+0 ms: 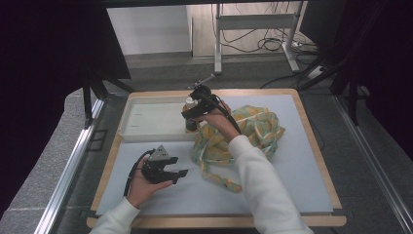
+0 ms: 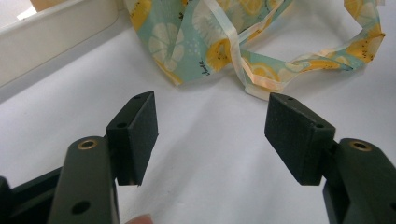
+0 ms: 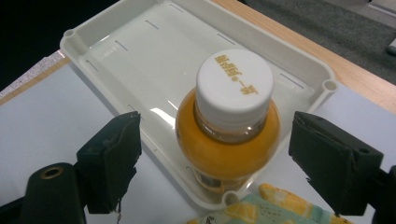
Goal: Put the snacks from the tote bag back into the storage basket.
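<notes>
The right gripper (image 3: 215, 168) is hovering above the bottle (image 3: 229, 140), jaws spread wide to either side, gripping nothing. The bottle is standing upright in the tray's (image 3: 327, 84) near corner, by the bag (image 1: 253, 131). The left gripper (image 1: 176, 173) is resting low over bare mat, jaws wide, empty.

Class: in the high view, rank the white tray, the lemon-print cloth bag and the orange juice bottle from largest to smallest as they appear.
1. White tray and lemon-print cloth bag: they look much alike in spread, so no ranking between them.
2. Orange juice bottle: clearly smallest, partly hidden by the right gripper.
</notes>
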{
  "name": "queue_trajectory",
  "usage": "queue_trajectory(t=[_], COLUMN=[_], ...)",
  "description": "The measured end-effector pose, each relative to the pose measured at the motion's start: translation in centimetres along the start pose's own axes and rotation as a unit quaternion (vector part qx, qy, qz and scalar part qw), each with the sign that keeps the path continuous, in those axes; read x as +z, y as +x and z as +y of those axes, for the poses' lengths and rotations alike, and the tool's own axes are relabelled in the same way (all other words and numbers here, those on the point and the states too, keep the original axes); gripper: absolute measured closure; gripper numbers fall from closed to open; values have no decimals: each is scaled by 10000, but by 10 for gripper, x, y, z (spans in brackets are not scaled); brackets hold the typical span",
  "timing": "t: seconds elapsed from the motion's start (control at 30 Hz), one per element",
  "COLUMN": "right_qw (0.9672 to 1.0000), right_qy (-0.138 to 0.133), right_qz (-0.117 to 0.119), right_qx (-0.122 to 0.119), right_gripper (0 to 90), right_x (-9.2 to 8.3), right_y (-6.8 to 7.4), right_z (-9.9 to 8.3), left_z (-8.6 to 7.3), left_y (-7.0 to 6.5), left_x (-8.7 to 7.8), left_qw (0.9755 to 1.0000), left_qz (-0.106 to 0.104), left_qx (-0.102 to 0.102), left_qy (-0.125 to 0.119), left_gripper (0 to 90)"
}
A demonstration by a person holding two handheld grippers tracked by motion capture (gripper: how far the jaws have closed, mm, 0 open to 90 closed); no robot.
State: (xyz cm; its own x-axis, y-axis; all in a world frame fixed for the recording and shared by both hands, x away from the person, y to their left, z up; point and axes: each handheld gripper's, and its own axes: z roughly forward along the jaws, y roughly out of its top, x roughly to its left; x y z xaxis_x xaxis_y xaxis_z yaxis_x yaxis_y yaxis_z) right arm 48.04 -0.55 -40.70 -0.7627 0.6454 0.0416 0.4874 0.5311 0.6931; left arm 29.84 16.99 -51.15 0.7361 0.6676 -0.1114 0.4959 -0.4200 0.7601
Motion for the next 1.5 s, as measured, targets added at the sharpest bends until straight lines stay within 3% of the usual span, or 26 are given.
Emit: queue_trajectory(t=[0.3,0.47,0.8,1.17,1.37,1.5], right_qw=[9998,9997,9996,9995,9993,9993], right_qy=[-191,-247,-259,-298,-278,-262], right_qz=[33,46,6,-65,-130,-134], right_qx=[-38,-44,-75,58,214,225], right_gripper=[171,171,172,172,172,172], right_x=[-33,-52,-82,-111,-120,-122], right_y=[-4,-7,-11,-20,-27,-28], right_z=[-12,-27,-73,-127,-151,-158], left_z=[-4,-5,-6,-7,-7,-7], left_y=[2,2,4,4,4,5], left_x=[-1,-4,-1,2,3,3], left_qw=[10000,9999,9998,9997,9997,9996], left_qz=[32,86,142,158,172,185], left_qx=[-50,-75,-119,-111,-106,-136], left_qy=[14,-25,51,137,162,168], left_gripper=[352,352,352,351,351,351])
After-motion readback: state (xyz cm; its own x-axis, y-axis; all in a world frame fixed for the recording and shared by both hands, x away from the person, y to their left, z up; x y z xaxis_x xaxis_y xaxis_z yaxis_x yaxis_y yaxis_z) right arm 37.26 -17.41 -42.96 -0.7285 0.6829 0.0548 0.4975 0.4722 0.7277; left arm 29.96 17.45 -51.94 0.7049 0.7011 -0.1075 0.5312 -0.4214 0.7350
